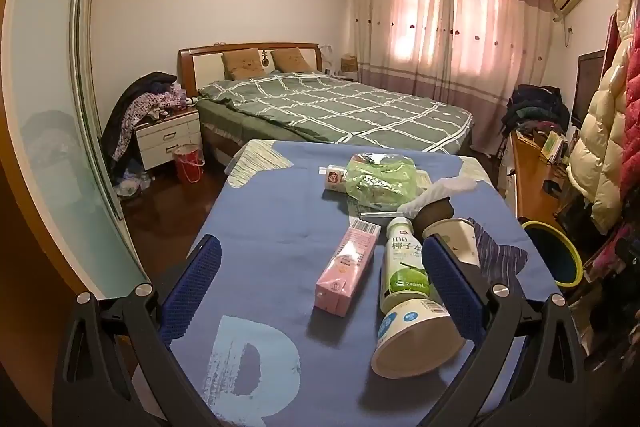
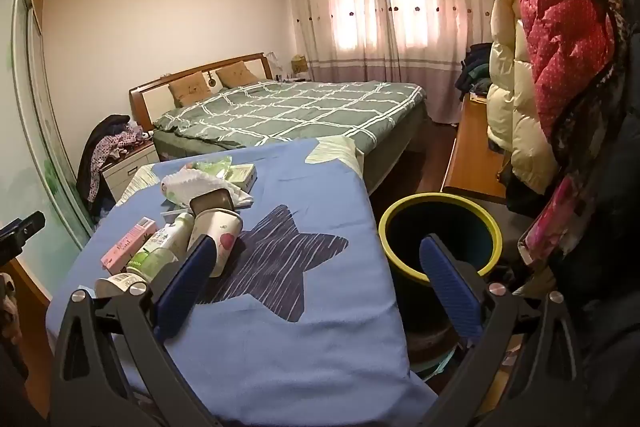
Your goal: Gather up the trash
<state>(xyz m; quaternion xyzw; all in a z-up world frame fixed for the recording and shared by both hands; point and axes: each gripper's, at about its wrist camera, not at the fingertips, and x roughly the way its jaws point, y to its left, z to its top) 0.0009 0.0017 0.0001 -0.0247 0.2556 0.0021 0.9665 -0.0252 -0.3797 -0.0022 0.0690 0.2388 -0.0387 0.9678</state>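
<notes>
Left tool released, jaws spread wide above the desk, which is covered by a blue cloth with a dark star print. Between its jaws: pink carton lying flat, and at its 3 o'clock a coconut-water bottle on its side, touching a tipped white tub at 5 o'clock. A paper cup lies just behind the right jaw. Further back, at 12 o'clock, a green plastic bag, a small white carton beside it, and crumpled tissue. Right tool also released, grasping nothing, hovering over the desk's right edge; its right finger overlaps the bin. Bin, yellow-rimmed and dark inside, stands on the floor just beside the desk at 3 o'clock. Bed with green checked cover behind.
</notes>
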